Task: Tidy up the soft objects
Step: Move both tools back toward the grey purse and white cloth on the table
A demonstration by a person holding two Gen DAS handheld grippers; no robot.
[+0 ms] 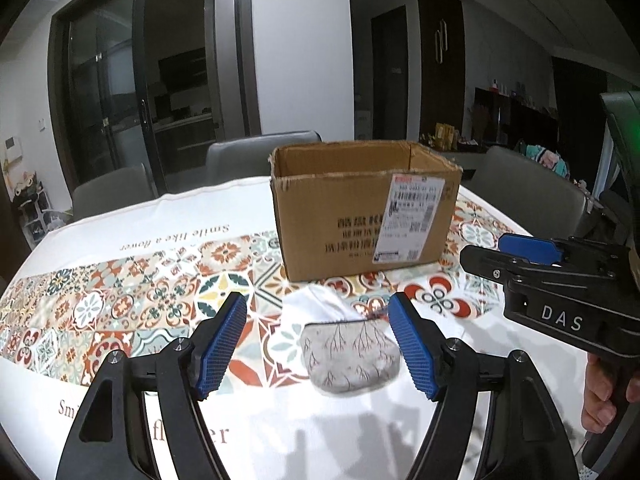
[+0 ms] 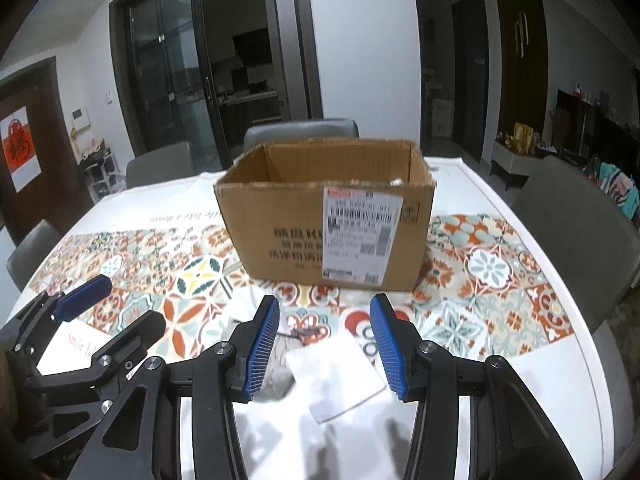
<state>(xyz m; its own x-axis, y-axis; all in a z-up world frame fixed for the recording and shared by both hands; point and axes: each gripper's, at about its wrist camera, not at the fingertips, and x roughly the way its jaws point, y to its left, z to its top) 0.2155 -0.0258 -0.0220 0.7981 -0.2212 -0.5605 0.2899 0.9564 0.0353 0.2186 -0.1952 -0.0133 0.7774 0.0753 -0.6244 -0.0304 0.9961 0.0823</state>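
Through the left wrist view, I am holding my left tool (image 1: 318,314) with its blue pads apart, gripping nothing; a grey pouch printed with branches (image 1: 352,356) is lying at lower centre on the tile-patterned bench (image 1: 120,312), before the open brown cardboard box (image 1: 360,208). Through the right wrist view, my right tool (image 2: 325,314) is standing apart over a white folded cloth (image 2: 340,380) at lower centre.

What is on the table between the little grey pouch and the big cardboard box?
A white cloth lies just behind the grey pouch; beyond it, bare patterned tablecloth reaches the cardboard box. The left wrist view shows it.
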